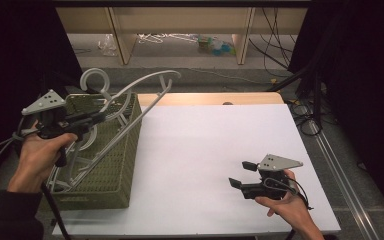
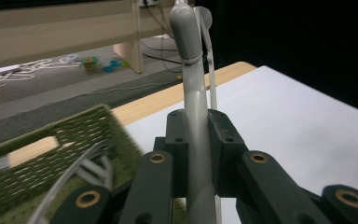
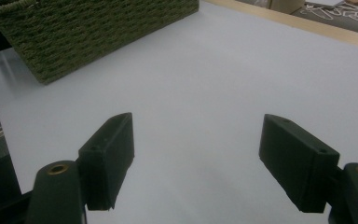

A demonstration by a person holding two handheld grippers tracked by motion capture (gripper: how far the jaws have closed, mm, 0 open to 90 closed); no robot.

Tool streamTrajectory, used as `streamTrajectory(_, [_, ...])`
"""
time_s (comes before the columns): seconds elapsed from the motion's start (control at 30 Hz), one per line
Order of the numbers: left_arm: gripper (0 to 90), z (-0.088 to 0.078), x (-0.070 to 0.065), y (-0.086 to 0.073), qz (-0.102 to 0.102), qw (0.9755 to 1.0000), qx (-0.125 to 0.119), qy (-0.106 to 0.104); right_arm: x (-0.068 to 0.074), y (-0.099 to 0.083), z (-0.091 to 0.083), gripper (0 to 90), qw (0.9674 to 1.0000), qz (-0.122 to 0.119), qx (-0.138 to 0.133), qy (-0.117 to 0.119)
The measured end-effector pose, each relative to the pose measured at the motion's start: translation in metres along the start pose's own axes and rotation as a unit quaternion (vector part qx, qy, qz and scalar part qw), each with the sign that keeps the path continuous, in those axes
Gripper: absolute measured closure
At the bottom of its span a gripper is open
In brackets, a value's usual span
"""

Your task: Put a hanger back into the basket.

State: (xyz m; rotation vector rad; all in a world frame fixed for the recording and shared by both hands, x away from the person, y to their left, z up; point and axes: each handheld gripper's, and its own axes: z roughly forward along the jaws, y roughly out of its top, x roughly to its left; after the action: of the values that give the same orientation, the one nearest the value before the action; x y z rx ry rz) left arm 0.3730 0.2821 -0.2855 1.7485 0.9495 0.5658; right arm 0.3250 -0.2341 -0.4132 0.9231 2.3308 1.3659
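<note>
Looks like early days: left gripper [image 1: 100,116] is clamping a grey hanger [image 1: 145,82] half-raised out of the green basket [image 1: 115,170], more hangers [image 1: 75,165] are sitting inside, right gripper [image 1: 242,173] is idling wide open over the white table [image 1: 205,145].

The basket [image 1: 111,165] is olive-green woven fibre, rough and matt. The hanger [image 2: 193,121] clamped in the left gripper [image 2: 196,135] looks like smooth grey plastic with a soft sheen. Both grippers have matt black plastic jaws with brass-coloured pivot bushings; the right gripper [image 3: 198,158] shows them clearly. The tabletop [image 1: 215,150] has a smooth, matt white surface and a pale wooden far edge.
</note>
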Motion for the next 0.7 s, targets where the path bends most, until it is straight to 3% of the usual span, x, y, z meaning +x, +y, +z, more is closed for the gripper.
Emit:
streamTrajectory(0.1, [79.2, 0.0, 0.011, -0.004, -0.001, 0.9999, 0.004, 0.012, 0.0, 0.0, 0.002, 24.9, 1.0, 0.004, -0.006, 0.001])
streamTrajectory(0.27, [79.3, -0.002, 0.028, -0.009, 0.0, 0.9995, 0.006, 0.029, 0.0, 0.0, 0.0, 25.0, 1.0, 0.003, 0.007, -0.004])
streamTrajectory(0.37, [79.3, -0.003, 0.038, -0.015, -0.009, 0.9992, 0.009, 0.039, 0.0, 0.0, 0.001, 25.1, 1.0, 0.002, 0.002, 0.002])
streamTrajectory(0.7, [79.2, -0.011, 0.06, -0.035, -0.014, 0.998, 0.015, 0.06, 0.0, 0.0, 0.002, 25.0, 1.0, 0.002, 0.005, 0.003])
